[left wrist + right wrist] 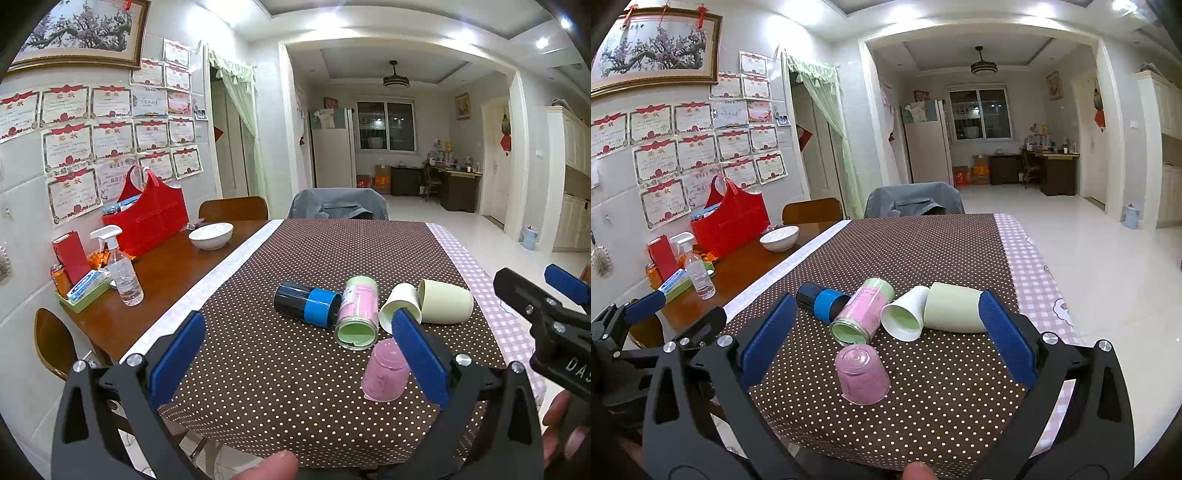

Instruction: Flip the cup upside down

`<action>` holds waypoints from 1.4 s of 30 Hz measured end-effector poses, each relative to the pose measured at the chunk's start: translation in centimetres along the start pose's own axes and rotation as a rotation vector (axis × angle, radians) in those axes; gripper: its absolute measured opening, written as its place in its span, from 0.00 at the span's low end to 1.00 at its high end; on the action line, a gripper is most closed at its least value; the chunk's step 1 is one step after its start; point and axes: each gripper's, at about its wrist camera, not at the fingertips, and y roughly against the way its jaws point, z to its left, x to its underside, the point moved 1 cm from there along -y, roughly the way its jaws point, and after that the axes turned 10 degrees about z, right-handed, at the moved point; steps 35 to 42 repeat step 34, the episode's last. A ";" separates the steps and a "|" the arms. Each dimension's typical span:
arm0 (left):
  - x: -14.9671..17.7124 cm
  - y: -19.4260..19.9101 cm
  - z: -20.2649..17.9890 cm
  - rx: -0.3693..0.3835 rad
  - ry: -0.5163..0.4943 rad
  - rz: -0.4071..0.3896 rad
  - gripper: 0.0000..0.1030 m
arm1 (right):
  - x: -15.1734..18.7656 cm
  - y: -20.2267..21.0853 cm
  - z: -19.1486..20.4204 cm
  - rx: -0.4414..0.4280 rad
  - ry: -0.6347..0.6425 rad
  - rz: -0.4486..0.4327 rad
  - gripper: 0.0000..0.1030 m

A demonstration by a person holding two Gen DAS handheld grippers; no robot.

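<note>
A pink cup [384, 373] stands upside down on the dotted brown tablecloth [295, 369]; it also shows in the right wrist view [862, 374]. Behind it several cups lie on their sides: a black and blue one [308, 304] [822, 301], a pink and green one [358, 314] [862, 312], a white one [400, 306] [907, 314] and a pale green one [445, 301] [955, 306]. My left gripper [299, 354] is open and empty, left of the pink cup. My right gripper [886, 343] is open and empty, just above and in front of the pink cup.
On the bare wood at the left stand a white bowl [211, 235], a spray bottle [122, 269], a red bag [147, 214] and a small tray [83, 291]. A chair with a grey jacket [338, 206] stands at the far end. The table's right edge [517, 332] is near.
</note>
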 end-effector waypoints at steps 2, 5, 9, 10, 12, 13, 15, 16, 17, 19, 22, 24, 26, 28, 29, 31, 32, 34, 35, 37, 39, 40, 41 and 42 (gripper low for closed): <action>0.0 0.0 0.0 0.001 0.000 0.001 0.96 | 0.0 0.0 0.0 0.002 -0.001 0.000 0.94; 0.0 0.0 0.0 0.002 0.000 0.004 0.96 | 0.0 0.0 0.0 0.002 -0.003 0.000 0.94; 0.0 -0.1 -0.1 0.004 -0.001 0.010 0.96 | 0.0 0.0 0.0 0.002 -0.001 0.000 0.94; 0.1 -0.1 -0.1 0.005 -0.001 0.011 0.96 | 0.0 0.0 0.0 0.002 -0.001 0.002 0.94; 0.1 -0.1 0.0 0.010 -0.001 0.015 0.96 | 0.0 0.0 0.0 0.003 -0.002 0.002 0.94; 0.1 -0.2 0.0 0.012 -0.002 0.018 0.96 | 0.0 0.0 -0.1 0.001 -0.002 0.003 0.94; 0.2 -0.2 -0.1 0.012 -0.006 0.020 0.96 | 0.0 -0.1 -0.1 0.004 -0.002 0.003 0.94; 0.2 -0.3 -0.1 0.013 -0.006 0.021 0.96 | 0.0 -0.1 -0.1 0.004 -0.002 0.005 0.94; 0.2 -0.3 -0.1 0.015 -0.006 0.023 0.96 | 0.0 -0.1 -0.1 0.003 -0.004 0.006 0.94; 0.3 -0.3 -0.2 0.017 -0.006 0.022 0.96 | 0.0 -0.1 -0.1 0.004 -0.002 0.004 0.94; 0.3 -0.1 -0.2 0.016 -0.002 0.013 0.96 | 0.1 -0.2 -0.1 0.002 -0.003 0.007 0.94; 0.3 0.1 -0.1 0.021 0.007 0.001 0.96 | 0.2 -0.2 -0.1 0.003 -0.003 0.007 0.94; 0.3 0.2 0.0 0.013 0.011 -0.004 0.96 | 0.1 -0.2 -0.2 0.000 -0.004 0.009 0.94; 0.2 0.2 0.1 0.002 0.011 -0.007 0.96 | 0.2 -0.2 -0.1 0.000 -0.005 0.008 0.94; 0.2 0.3 0.1 -0.006 0.010 -0.009 0.96 | 0.2 -0.3 -0.1 0.000 -0.004 0.009 0.94; 0.1 0.2 0.1 -0.019 0.009 -0.006 0.96 | 0.2 -0.2 -0.1 -0.002 -0.004 0.009 0.94; 0.0 0.2 0.1 -0.021 0.010 -0.006 0.96 | 0.3 -0.3 -0.1 -0.003 -0.003 0.010 0.94; 0.0 0.2 0.2 -0.023 0.014 -0.005 0.96 | 0.3 -0.3 0.0 -0.004 -0.002 0.011 0.94; 0.0 0.2 0.2 -0.023 0.014 -0.005 0.96 | 0.3 -0.3 0.0 -0.004 -0.002 0.011 0.94; 0.0 0.2 0.2 -0.023 0.014 -0.005 0.96 | 0.3 -0.3 0.0 -0.004 -0.002 0.011 0.94; 0.0 0.2 0.2 -0.023 0.014 -0.005 0.96 | 0.3 -0.3 0.0 -0.004 -0.002 0.011 0.94; 0.0 0.2 0.2 -0.023 0.014 -0.005 0.96 | 0.3 -0.3 0.0 -0.004 -0.002 0.011 0.94; 0.0 0.2 0.2 -0.023 0.014 -0.005 0.96 | 0.3 -0.3 0.0 -0.004 -0.002 0.011 0.94; 0.0 0.2 0.2 -0.023 0.014 -0.005 0.96 | 0.3 -0.3 0.0 -0.004 -0.002 0.011 0.94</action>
